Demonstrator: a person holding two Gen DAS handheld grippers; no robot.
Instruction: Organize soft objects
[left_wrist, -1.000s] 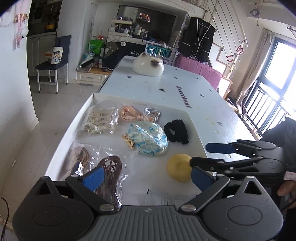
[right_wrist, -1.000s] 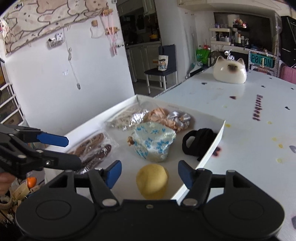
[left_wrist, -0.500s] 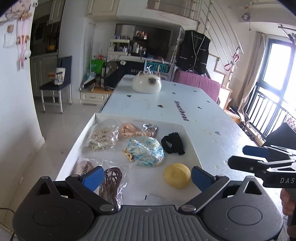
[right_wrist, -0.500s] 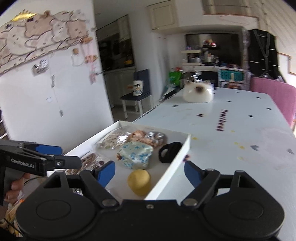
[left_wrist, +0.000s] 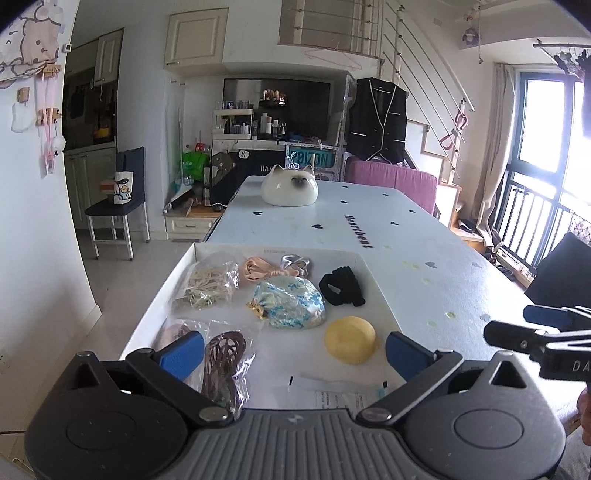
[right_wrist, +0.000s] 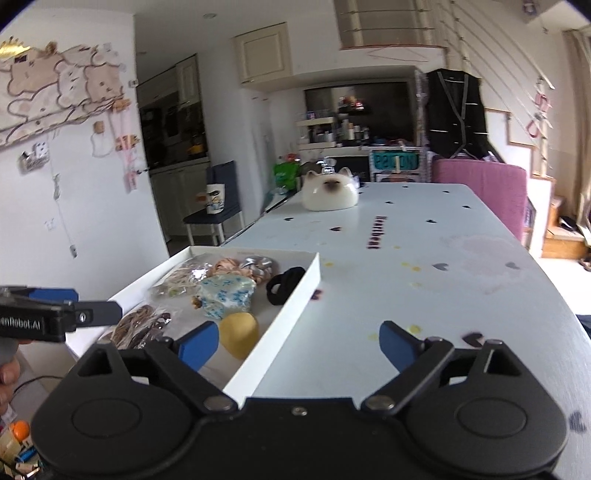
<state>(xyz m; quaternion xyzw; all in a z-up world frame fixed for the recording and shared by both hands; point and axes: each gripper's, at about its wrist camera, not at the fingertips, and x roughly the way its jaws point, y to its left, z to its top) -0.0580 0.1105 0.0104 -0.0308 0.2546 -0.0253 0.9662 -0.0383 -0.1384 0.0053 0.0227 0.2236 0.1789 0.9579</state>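
Observation:
A shallow white tray (left_wrist: 376, 286) (right_wrist: 295, 299) lies on the table's near left part. In it are a yellow round sponge (left_wrist: 350, 339) (right_wrist: 239, 334), a blue-flowered cloth pouch (left_wrist: 290, 302) (right_wrist: 227, 295), a black scrunchie (left_wrist: 341, 286) (right_wrist: 282, 286), pink and silver scrunchies (left_wrist: 275, 267), and clear bags of hair ties (left_wrist: 210, 280) (left_wrist: 223, 363). My left gripper (left_wrist: 295, 354) is open and empty, held back above the tray's near edge. My right gripper (right_wrist: 297, 343) is open and empty, above the tray's right wall and the table.
A white cat-face ornament (left_wrist: 290, 190) (right_wrist: 330, 192) sits at the table's far end. A pink chair (left_wrist: 393, 181) stands behind the table. A paper label (left_wrist: 343, 397) lies at the tray's near edge. A blue chair (left_wrist: 118, 206) stands at left.
Both grippers have pulled back and up from the tray. The right gripper has swung right, away from the yellow sponge, which stays in the tray.

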